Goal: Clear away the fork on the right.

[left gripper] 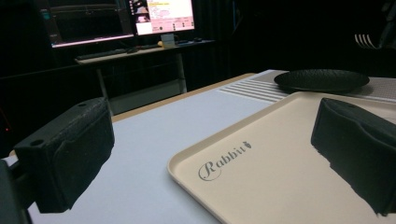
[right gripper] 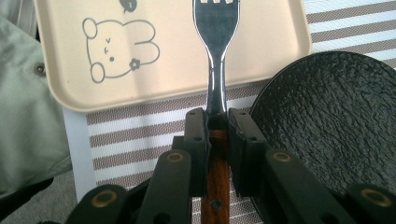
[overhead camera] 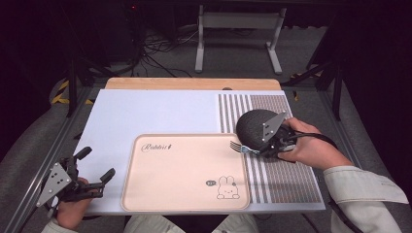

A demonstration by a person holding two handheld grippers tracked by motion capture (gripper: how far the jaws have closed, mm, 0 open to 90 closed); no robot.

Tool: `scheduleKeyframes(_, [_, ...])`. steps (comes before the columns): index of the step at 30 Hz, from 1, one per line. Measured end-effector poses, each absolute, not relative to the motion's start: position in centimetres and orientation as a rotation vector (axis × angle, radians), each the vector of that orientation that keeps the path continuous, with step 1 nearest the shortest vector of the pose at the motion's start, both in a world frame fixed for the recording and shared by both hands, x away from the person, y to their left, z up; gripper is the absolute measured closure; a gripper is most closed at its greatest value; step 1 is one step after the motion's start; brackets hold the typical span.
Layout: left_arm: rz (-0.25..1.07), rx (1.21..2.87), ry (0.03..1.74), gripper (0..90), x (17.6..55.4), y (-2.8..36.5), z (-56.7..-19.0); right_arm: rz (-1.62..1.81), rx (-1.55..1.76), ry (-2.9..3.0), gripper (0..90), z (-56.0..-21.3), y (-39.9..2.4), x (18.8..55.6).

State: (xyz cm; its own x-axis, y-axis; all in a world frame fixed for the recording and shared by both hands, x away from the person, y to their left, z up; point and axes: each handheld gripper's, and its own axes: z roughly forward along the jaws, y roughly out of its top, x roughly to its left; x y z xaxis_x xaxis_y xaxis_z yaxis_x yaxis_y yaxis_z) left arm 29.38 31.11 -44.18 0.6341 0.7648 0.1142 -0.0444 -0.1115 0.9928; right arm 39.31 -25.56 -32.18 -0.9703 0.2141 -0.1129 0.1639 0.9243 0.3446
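**Fork pinched in right gripper at the tray's edge**

Right gripper [right gripper: 217, 128] has its two black jaws pressed onto a fork [right gripper: 215, 28], and they grip it where the metal neck meets the wooden handle. The handle runs back between the jaws, and the tines point away from the hand, over the right edge of the beige tray [overhead camera: 184, 172]. In the high view the right hand [overhead camera: 306, 145] holds this gripper [overhead camera: 257, 149] above the striped placemat [overhead camera: 286, 179], just beside a black plate [overhead camera: 252, 127] with a rough surface. The plate lies on the placemat, at the right of the tray.

The tray rests on the white table top [overhead camera: 145, 111]. It carries the word "Rabbit" near one corner and a drawn rabbit [overhead camera: 227, 188] near another.

The left gripper [overhead camera: 94, 167] is at the left side of the table, held by the left hand [overhead camera: 73, 208], well apart from the fork. Its jaws are spread wide and there is nothing between them; in the left gripper view they frame the near corner of the tray.
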Motion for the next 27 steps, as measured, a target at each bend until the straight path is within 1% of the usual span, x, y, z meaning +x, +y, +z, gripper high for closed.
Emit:
scheduleKeyframes(10, [0.77, 1.542, 0.62, 0.2, 29.4, 31.2, -44.1, 0.538, 0.563, 2.929, 79.2, -31.4, -23.4, 39.4])
scheduleKeyframes(27, [0.771, 1.533, 0.619, 0.2, 29.3, 31.3, -44.1, 0.593, 0.956, 2.785, 79.2, -31.2, -20.3, 39.1])
